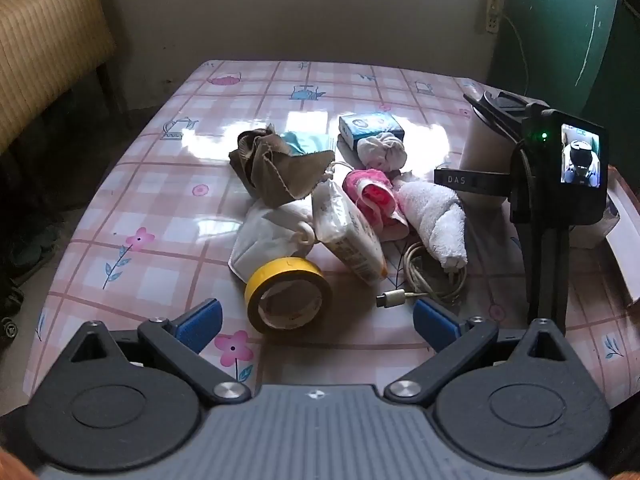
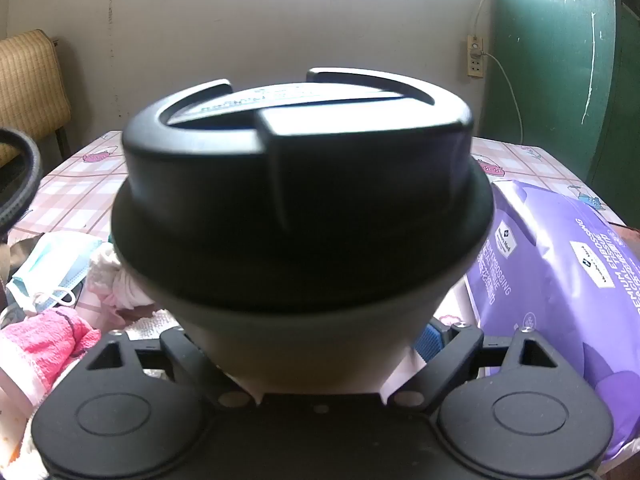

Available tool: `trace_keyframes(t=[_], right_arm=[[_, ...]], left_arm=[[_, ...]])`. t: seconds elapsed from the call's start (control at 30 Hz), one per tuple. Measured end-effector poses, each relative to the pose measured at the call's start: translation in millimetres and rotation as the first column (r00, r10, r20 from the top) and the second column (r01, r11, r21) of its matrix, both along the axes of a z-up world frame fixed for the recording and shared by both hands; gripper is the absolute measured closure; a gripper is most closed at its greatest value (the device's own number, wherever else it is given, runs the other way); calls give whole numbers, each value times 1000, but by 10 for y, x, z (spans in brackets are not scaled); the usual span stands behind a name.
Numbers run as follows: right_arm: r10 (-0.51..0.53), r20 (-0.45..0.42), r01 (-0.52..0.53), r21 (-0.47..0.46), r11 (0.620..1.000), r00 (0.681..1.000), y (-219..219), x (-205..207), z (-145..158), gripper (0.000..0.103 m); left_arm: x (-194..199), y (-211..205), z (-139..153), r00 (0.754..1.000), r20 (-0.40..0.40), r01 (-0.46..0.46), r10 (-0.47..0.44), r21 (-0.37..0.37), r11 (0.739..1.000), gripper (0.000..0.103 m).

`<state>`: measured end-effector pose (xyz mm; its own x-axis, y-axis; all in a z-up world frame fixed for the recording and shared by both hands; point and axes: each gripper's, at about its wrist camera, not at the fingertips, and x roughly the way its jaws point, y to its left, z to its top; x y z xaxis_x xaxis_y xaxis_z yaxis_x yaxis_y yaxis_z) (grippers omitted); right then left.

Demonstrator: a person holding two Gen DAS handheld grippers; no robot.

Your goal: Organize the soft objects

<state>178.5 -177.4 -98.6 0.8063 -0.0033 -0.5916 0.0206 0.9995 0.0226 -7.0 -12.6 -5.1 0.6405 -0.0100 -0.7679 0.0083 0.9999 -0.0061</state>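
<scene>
A pile lies mid-table: a brown cloth (image 1: 276, 170), a blue face mask (image 1: 306, 142), a white balled sock (image 1: 382, 153), a pink cloth (image 1: 372, 196), a rolled white towel (image 1: 436, 218), a white mask (image 1: 268, 236) and a wipes pack (image 1: 352, 236). My left gripper (image 1: 316, 322) is open and empty, just before a yellow tape roll (image 1: 288, 294). My right gripper (image 2: 304, 340) is shut on a beige cup with a black lid (image 2: 300, 200), which fills its view. The cup (image 1: 484, 156) stands right of the pile. The pink cloth (image 2: 44, 344) and blue mask (image 2: 52, 268) lie left of it.
A blue tissue box (image 1: 370, 126) sits behind the pile and a coiled white cable (image 1: 428, 276) in front. A purple tissue pack (image 2: 560, 280) lies right of the cup. A wicker chair (image 1: 44, 48) stands off the table's left side. A green door (image 1: 560, 40) is at the back right.
</scene>
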Motion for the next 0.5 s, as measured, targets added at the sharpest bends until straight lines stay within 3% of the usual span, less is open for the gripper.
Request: trace_keyframes(t=[0.5], right_arm=[[0,0,0,0,1000,1000,-4,-1,-3,1]], left_arm=[[73,125,-93,996,-35,-81,80,0,997,0]])
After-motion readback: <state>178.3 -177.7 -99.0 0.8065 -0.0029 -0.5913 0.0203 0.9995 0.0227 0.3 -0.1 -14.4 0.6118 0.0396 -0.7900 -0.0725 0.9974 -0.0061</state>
